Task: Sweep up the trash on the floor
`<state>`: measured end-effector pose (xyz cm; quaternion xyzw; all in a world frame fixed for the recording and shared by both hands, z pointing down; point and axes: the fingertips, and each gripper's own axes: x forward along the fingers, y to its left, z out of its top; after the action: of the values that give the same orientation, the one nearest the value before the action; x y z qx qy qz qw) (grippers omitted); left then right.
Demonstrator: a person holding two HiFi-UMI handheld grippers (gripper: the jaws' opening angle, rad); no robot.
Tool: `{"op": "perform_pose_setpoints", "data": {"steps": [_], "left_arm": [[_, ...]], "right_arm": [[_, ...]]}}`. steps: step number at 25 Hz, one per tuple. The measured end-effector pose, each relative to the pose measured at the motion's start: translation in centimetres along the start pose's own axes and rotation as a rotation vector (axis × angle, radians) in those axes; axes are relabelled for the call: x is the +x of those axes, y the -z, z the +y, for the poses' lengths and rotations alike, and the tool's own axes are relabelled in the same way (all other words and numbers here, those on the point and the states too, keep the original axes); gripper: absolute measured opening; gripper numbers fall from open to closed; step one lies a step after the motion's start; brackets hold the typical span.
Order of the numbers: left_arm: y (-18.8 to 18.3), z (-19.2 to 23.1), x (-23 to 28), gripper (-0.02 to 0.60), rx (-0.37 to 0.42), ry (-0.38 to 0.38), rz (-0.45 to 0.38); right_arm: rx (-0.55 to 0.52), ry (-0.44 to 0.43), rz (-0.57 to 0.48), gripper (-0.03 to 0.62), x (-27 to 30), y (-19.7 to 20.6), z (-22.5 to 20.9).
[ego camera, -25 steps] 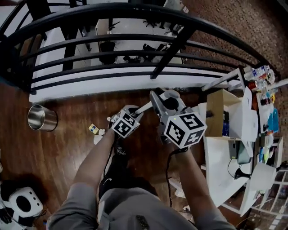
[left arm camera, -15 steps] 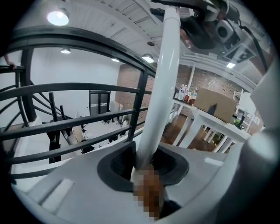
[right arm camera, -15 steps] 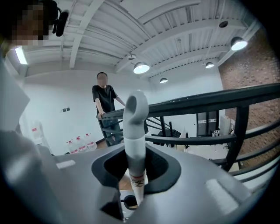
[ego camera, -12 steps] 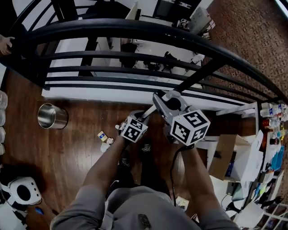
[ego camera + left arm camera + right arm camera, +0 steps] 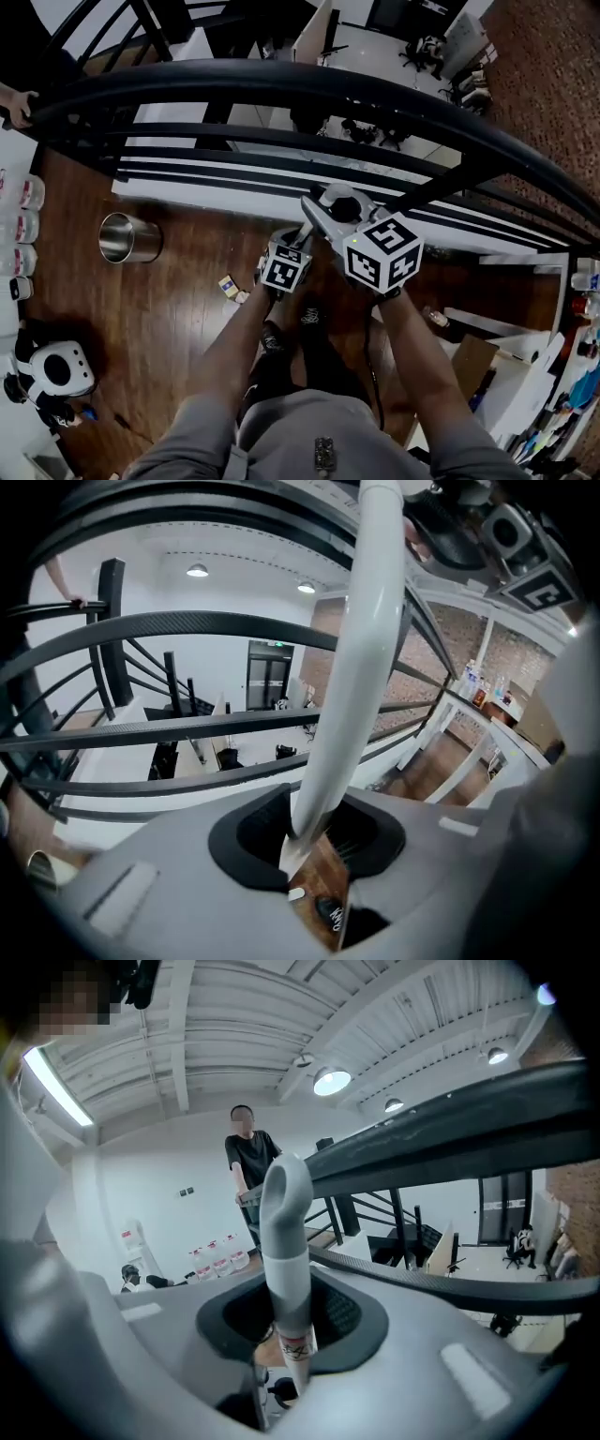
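Head view shows the trash (image 5: 230,286), a few small scraps, lying on the wooden floor (image 5: 178,323) just left of our left hand and level with it. A steel bin (image 5: 129,238) stands farther out the same way, well apart from the scraps.

We hold the broom (image 5: 366,649) with both grippers. The left gripper (image 5: 314,832) has its jaws closed on the white pole low down. The right gripper (image 5: 286,1326) has its jaws closed on the grey grip near the looped top end. The pole's long axis runs from the left jaws up and away to the right jaws, leaning toward the black railing (image 5: 375,103) ahead of us. Its lower end passes down beneath our hands, and we cannot see the bristles in any view.

The left hand is the nearer one to the trash. As we judge it, the coming move turns on swinging the broom's low end out to our left, past the scraps, with the right hand as the upper pivot.
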<state>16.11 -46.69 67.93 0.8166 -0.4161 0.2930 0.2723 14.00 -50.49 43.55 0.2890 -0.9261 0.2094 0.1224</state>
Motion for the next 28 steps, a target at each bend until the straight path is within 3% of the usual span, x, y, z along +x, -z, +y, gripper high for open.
{"op": "perform_pose_setpoints", "data": {"steps": [3, 6, 13, 19, 23, 26, 28], "left_arm": [[-0.6, 0.8, 1.6, 0.102, -0.043, -0.004, 0.005], [-0.7, 1.1, 2.8, 0.192, -0.079, 0.026, 0.015], [0.1, 3.2, 1.4, 0.193, -0.109, -0.022, 0.030], [-1.8, 2.7, -2.9, 0.167, -0.098, -0.039, -0.009], [-1.8, 3.3, -4.8, 0.156, -0.092, -0.047, -0.022], [-0.9, 3.3, -5.3, 0.152, -0.095, -0.050, -0.007], [-0.7, 3.5, -5.6, 0.150, -0.093, -0.052, 0.003]], "right_arm": [[-0.013, -0.026, 0.016, 0.077, 1.2, 0.1, -1.5], [-0.025, -0.043, 0.053, 0.077, 2.6, 1.1, -3.1], [-0.047, -0.046, 0.075, 0.078, 5.3, 1.0, -6.9], [-0.074, -0.035, 0.119, 0.077, 7.5, 0.0, -9.6], [-0.132, 0.031, 0.135, 0.077, 9.3, -0.5, -11.6], [-0.117, 0.101, 0.115, 0.085, 9.4, -0.7, -13.5], [-0.071, 0.104, 0.093, 0.144, 9.3, -1.1, -13.9]]}}
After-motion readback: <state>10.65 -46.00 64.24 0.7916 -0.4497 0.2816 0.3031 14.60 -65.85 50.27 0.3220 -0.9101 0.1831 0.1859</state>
